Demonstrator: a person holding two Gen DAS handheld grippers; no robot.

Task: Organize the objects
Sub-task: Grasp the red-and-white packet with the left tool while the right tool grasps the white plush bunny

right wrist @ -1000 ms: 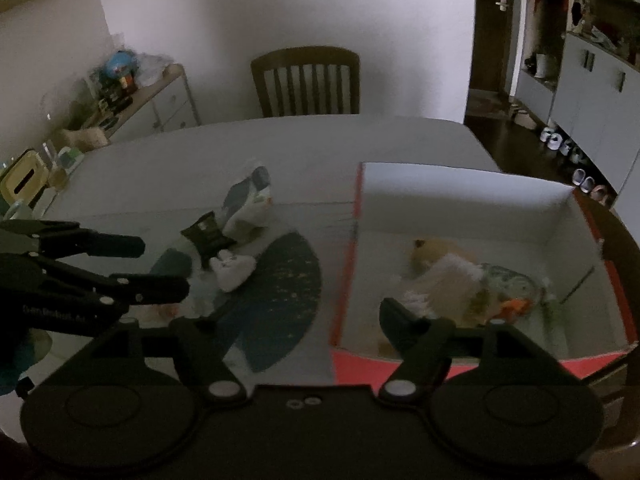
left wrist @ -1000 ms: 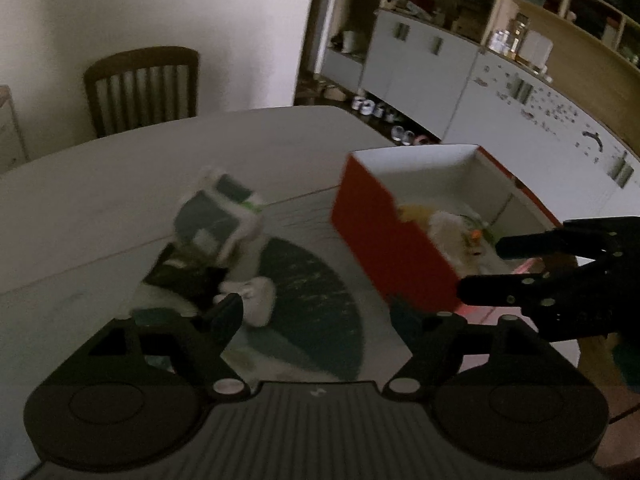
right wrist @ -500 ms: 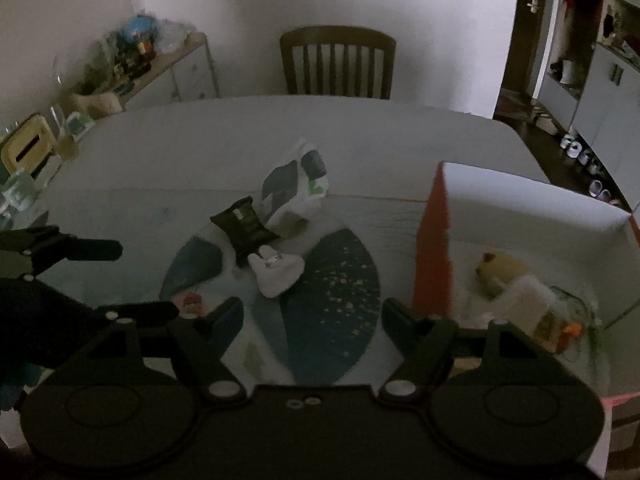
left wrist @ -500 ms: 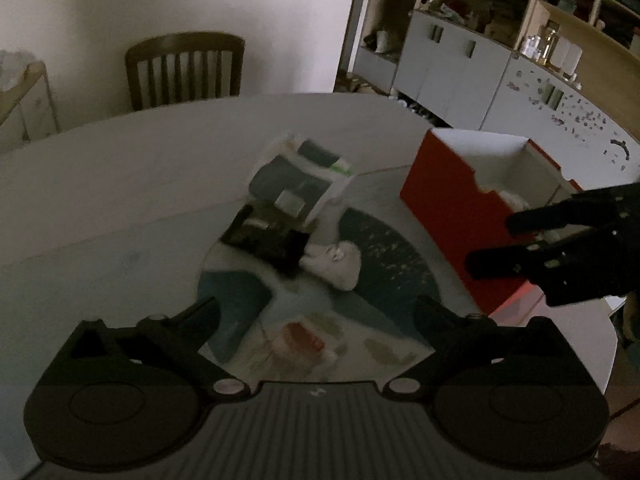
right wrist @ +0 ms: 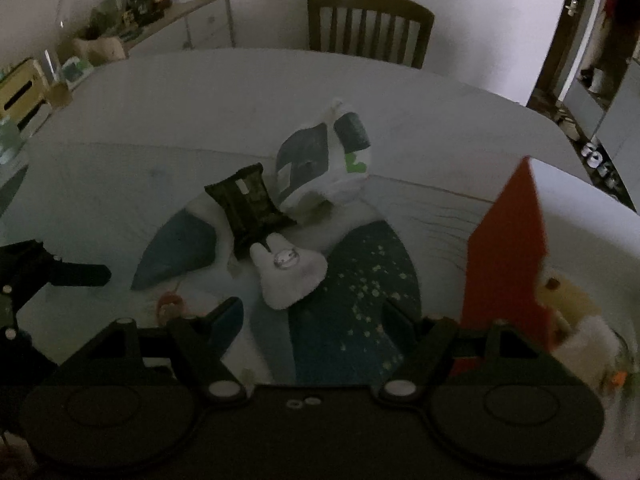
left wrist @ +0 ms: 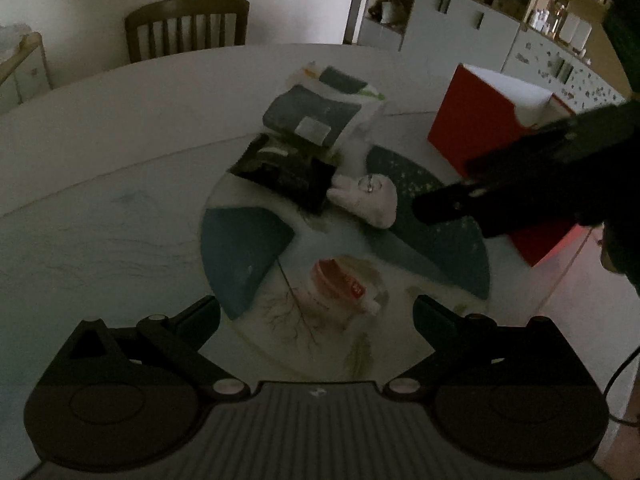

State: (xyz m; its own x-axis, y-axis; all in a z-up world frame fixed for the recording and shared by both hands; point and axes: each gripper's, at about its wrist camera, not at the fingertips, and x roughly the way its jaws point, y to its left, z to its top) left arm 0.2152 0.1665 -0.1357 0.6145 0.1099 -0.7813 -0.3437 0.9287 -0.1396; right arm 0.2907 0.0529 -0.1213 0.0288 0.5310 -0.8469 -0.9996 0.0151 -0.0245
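On a round blue-and-white mat [left wrist: 248,248] lie a white plush toy [left wrist: 364,196], a black packet [left wrist: 288,172], a white and dark pouch [left wrist: 320,116] and a small red tube [left wrist: 340,280]. My left gripper [left wrist: 316,312] hangs open over the red tube, nothing between its fingers. My right gripper [right wrist: 312,312] is open just short of the plush toy [right wrist: 290,272], with the black packet [right wrist: 250,208] and pouch [right wrist: 324,164] behind it. The right gripper [left wrist: 448,188] also shows in the left wrist view, beside the plush. A red box [right wrist: 508,256] stands on the right.
The mat lies on a pale oval table [right wrist: 240,92] with a wooden chair [right wrist: 368,24] at its far side. The red box holds a yellowish toy [right wrist: 560,292] and other small things. A cluttered sideboard [right wrist: 132,28] stands at the far left, white cabinets [left wrist: 460,16] at the far right.
Both grippers have swung away from the red box toward the mat and come down closer to the items. The left gripper's jaws have spread wider.
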